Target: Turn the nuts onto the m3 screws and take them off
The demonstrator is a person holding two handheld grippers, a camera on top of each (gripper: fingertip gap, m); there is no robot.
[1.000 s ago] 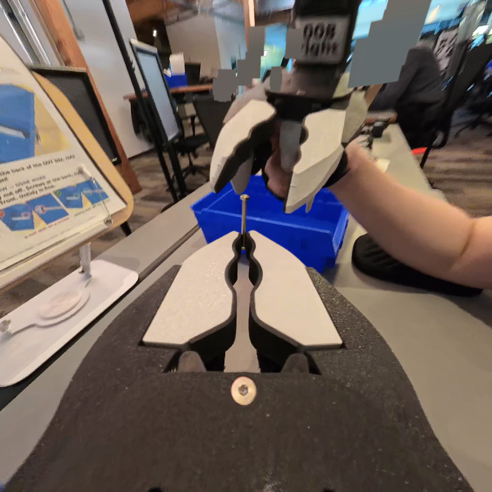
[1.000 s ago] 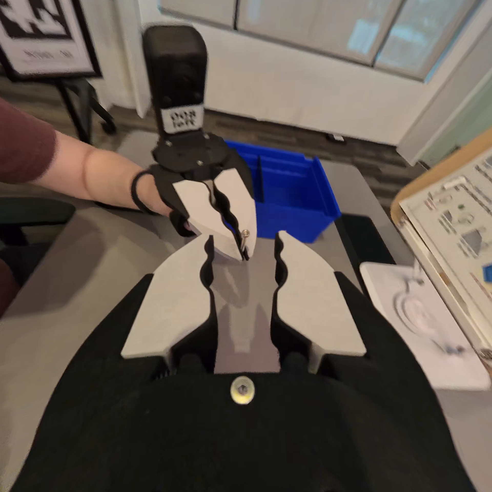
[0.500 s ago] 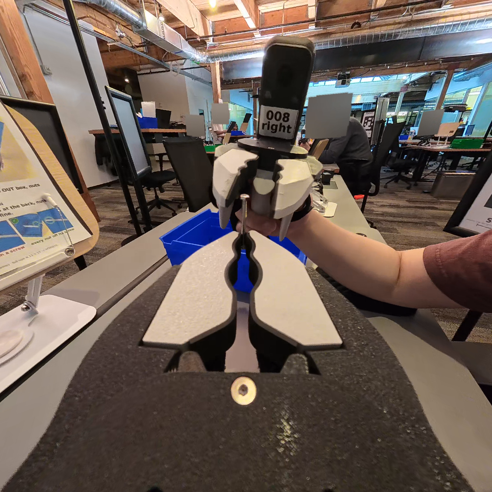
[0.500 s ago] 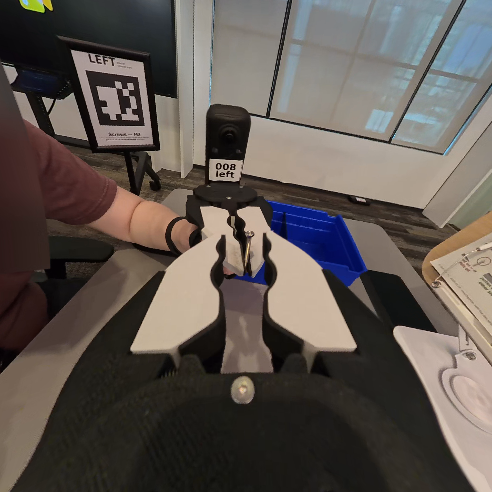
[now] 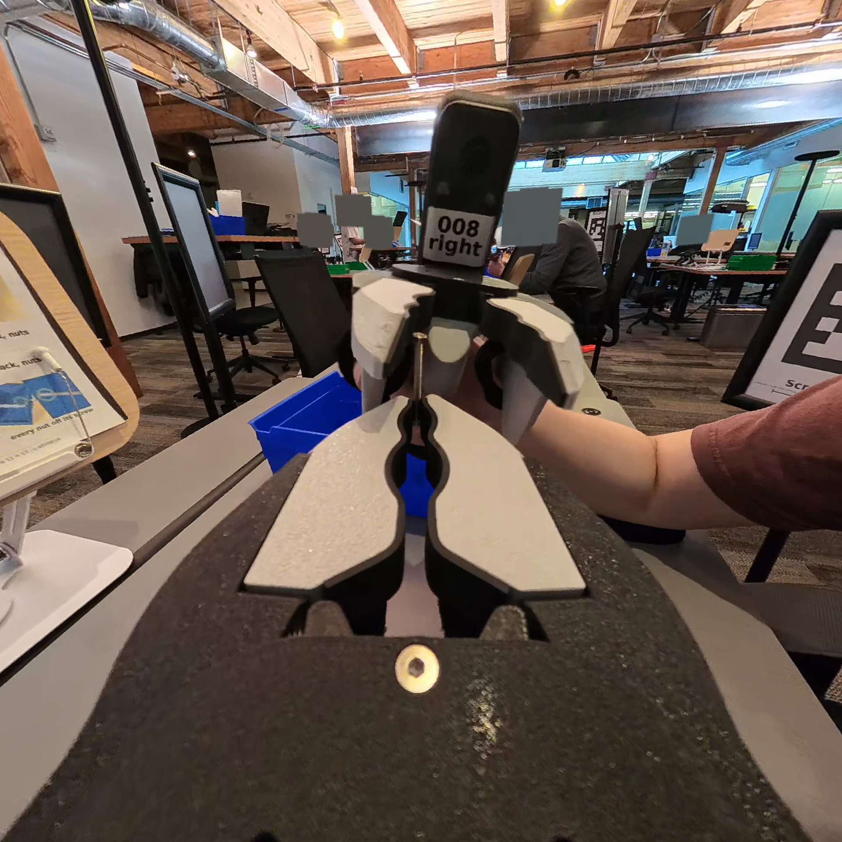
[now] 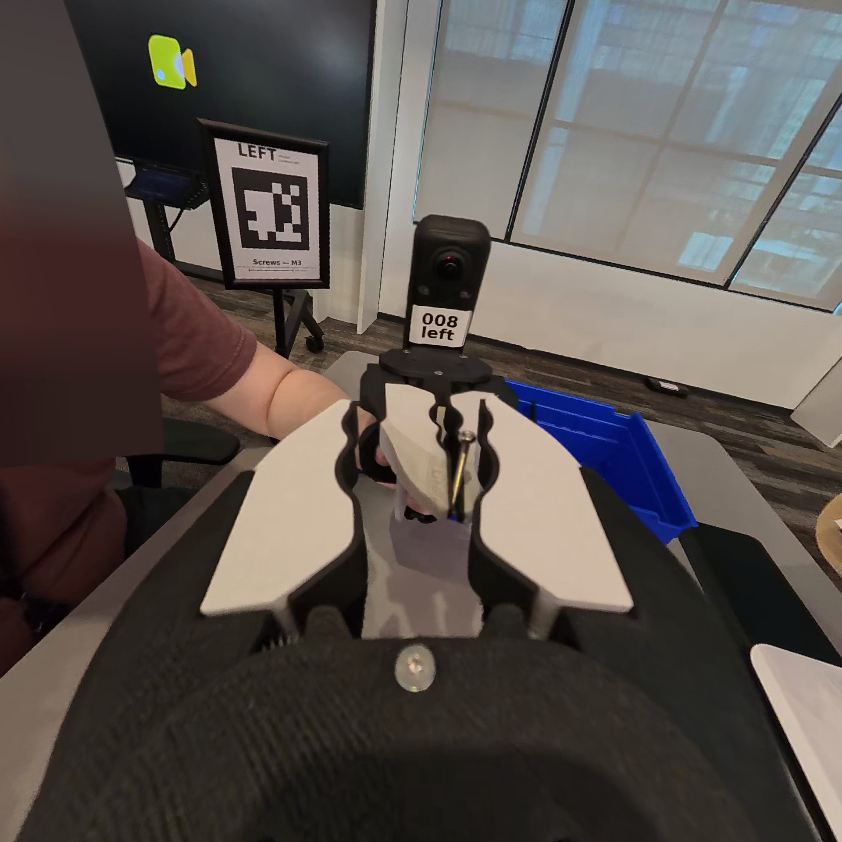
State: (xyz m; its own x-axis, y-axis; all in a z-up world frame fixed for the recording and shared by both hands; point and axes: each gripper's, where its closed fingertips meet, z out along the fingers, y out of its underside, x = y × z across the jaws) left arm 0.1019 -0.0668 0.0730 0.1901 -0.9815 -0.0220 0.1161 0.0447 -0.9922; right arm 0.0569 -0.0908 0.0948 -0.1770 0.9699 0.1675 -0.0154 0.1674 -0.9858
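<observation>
A grey table [image 5: 150, 492] runs across the lower frame of both views, with a blue bin [image 5: 310, 423] at centre in the left wrist view and right of centre in the right wrist view [image 6: 606, 451]. The left gripper [image 5: 415, 410] is clamped on the lower end of a screw [image 5: 419, 369], which stands upright at frame centre with its head on top. The right gripper [image 6: 414, 437] is spread wide around the left gripper's tips and the screw [image 6: 461, 469], touching neither as far as shows.

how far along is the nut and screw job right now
Done: the left hand-held gripper is shut on the screw, which stands head up. In hand: the right hand-held gripper is open, its fingers either side of the screw. No nut is visible, so threading and removal look still to come.
</observation>
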